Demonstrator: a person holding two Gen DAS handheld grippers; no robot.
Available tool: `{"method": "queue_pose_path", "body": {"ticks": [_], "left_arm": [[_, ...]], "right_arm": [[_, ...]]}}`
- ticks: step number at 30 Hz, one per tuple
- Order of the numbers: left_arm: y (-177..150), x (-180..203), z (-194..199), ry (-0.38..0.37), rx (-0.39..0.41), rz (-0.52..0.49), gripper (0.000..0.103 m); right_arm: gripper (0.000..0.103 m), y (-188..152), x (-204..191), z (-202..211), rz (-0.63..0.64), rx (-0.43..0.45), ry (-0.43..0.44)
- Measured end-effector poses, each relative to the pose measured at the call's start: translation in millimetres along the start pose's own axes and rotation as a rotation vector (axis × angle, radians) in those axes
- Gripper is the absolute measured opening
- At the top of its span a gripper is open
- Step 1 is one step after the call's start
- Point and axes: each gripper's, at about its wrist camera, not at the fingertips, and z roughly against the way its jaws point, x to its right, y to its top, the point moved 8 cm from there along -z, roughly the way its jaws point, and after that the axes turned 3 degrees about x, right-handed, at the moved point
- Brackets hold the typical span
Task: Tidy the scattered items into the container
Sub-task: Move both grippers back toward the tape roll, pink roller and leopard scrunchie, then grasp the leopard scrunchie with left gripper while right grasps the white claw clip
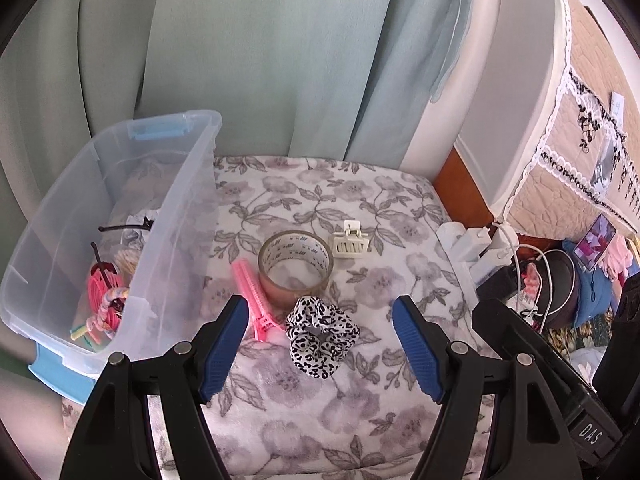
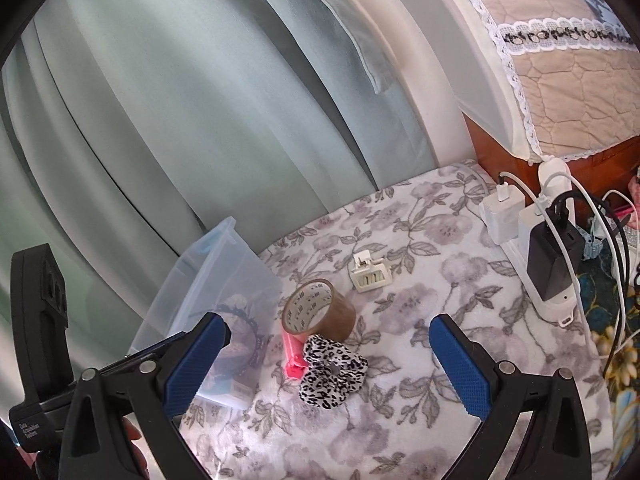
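Left claw [image 1: 320,344] wide open, empty, above scrunchie [image 1: 322,334]; right claw [image 2: 330,364] likewise

The left gripper [image 1: 320,330] is standing with jaws wide, nothing between them, and bare floral blanket [image 1: 400,280] is lying open around its tips. Straight ahead, four things are crowding together — the leopard scrunchie [image 1: 322,334], pink clip [image 1: 254,296], tape roll [image 1: 296,266] and white claw clip [image 1: 350,242]. The clear bin [image 1: 168,216] is walling off the left side, its top open. To the right, a power strip [image 2: 556,240] with chargers and cables is blocking the blanket's edge — the right gripper [image 2: 328,364] is facing free cloth before it.
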Motion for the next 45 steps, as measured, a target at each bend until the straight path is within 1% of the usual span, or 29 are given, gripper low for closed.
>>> {"method": "queue_pose_path", "body": {"ticks": [3,5,11,16,18,21,23,25,29,33,37,41,43,45], "left_arm": [[-9.7,0.0,-12.4,0.001,-0.031,-0.011,0.078],[-15.6,-1.2,-20.5,0.007,-0.050,-0.015,0.080],[-35.7,-7.9,-47.7,-0.006,-0.134,-0.006,0.082],[-50.5,-13.5,-65.1,-0.015,-0.182,0.006,0.090],[-55.3,-12.9,-71.4,-0.026,-0.203,0.008,0.090],[-61.9,-7.6,-80.3,-0.033,-0.228,-0.025,0.091],[-67.3,-0.9,-85.9,-0.055,-0.253,-0.046,0.091],[-70.9,4.1,-91.0,-0.069,-0.271,-0.047,0.091],[-71.9,1.6,-102.1,-0.051,-0.297,-0.020,0.091],[-68.6,-4.5,-115.1,-0.007,-0.315,0.019,0.091],[-65.3,0.7,-125.2,-0.006,-0.320,0.017,0.090],[-63.7,3.6,-135.8,0.001,-0.326,0.026,0.090],[-63.3,1.9,-141.0,0.006,-0.331,0.042,0.088],[-62.1,-0.7,-144.1,0.011,-0.332,0.059,0.079]], "right_arm": [[0.103,-9.4,12.1,-8.1,-0.006,-0.027,-0.028],[0.103,-14.8,17.8,-13.5,-0.009,-0.042,-0.030],[0.103,-35.4,27.2,-31.3,-0.012,-0.116,-0.030],[0.103,-50.9,34.6,-43.3,-0.021,-0.181,-0.040],[0.103,-53.2,37.3,-45.6,-0.033,-0.191,-0.044],[0.103,-54.1,38.7,-48.5,-0.047,-0.194,-0.025],[0.103,-55.0,38.4,-51.2,-0.040,-0.198,-0.021],[0.103,-56.9,37.3,-54.6,-0.025,-0.207,-0.023],[0.103,-56.7,40.6,-57.0,-0.031,-0.199,-0.024],[0.103,-53.4,50.7,-59.7,-0.034,-0.190,-0.060],[0.103,-50.9,61.2,-61.6,-0.070,-0.179,-0.071],[0.103,-47.1,68.0,-63.6,-0.077,-0.175,-0.080],[0.103,-45.9,69.8,-64.8,-0.076,-0.177,-0.084],[0.103,-45.7,70.5,-66.7,-0.077,-0.181,-0.085]]}}
